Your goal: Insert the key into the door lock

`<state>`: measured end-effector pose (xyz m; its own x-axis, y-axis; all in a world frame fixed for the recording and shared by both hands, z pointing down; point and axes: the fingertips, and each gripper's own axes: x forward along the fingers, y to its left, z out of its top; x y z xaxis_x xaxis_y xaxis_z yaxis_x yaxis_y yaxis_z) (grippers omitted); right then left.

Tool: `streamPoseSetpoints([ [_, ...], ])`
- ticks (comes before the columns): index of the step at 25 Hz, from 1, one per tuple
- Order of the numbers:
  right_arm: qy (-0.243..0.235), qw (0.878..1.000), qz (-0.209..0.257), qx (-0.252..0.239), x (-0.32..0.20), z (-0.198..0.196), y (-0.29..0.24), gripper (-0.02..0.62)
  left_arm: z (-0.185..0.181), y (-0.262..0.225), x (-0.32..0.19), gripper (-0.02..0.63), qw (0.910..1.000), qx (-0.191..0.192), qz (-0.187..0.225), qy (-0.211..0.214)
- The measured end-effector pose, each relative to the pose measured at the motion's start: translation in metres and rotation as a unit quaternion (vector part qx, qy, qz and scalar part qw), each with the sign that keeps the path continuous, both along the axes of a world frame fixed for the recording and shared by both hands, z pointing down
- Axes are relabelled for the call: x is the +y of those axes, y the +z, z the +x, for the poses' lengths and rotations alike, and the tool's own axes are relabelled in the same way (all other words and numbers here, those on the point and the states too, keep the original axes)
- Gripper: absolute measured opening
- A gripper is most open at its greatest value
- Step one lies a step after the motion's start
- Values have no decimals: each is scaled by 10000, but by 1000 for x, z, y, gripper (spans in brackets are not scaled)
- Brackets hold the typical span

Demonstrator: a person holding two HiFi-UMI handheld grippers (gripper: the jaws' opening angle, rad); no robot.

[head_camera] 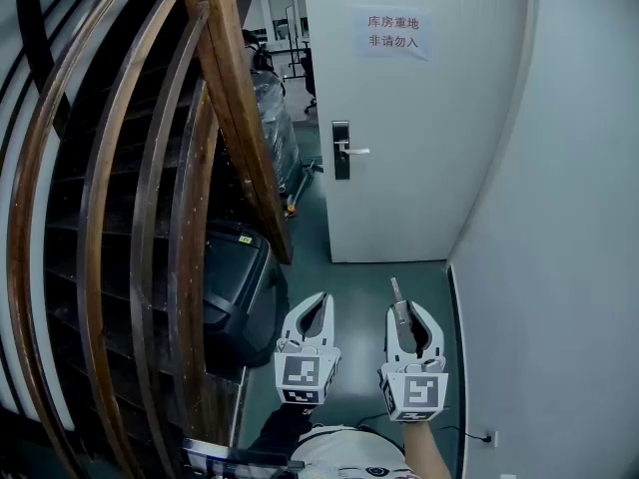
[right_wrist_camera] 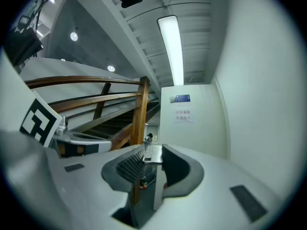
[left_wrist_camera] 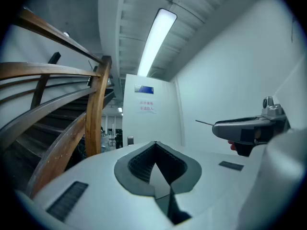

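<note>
A white door point(head_camera: 399, 118) stands shut ahead, with a dark lock plate and silver handle point(head_camera: 342, 150) on its left edge. Low in the head view both grippers point level toward it, well short of the lock. My right gripper point(head_camera: 407, 312) is shut on a silver key point(head_camera: 396, 291), whose blade sticks out forward. In the right gripper view the key point(right_wrist_camera: 148, 153) sits between the pads. My left gripper point(head_camera: 321, 299) is beside it on the left, its tips meeting with nothing between them point(left_wrist_camera: 154, 145). The door point(left_wrist_camera: 148, 123) shows far ahead in the left gripper view.
A curved wooden stair railing point(head_camera: 150, 218) fills the left side, its post point(head_camera: 245, 118) leaning near the door. A black case point(head_camera: 235, 287) sits under the stairs. A plain white wall point(head_camera: 559, 267) runs along the right. A paper sign point(head_camera: 392, 32) hangs on the door.
</note>
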<state>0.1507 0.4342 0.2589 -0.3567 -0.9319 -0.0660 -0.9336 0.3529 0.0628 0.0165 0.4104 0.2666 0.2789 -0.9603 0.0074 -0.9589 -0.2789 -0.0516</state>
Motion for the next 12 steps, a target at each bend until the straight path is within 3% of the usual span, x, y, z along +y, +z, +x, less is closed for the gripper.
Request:
streamPoseSetpoints([
  [12,-64,9999,-115,22,-2,18,13,117,18,20,2,5,9999,31,-113,-50],
])
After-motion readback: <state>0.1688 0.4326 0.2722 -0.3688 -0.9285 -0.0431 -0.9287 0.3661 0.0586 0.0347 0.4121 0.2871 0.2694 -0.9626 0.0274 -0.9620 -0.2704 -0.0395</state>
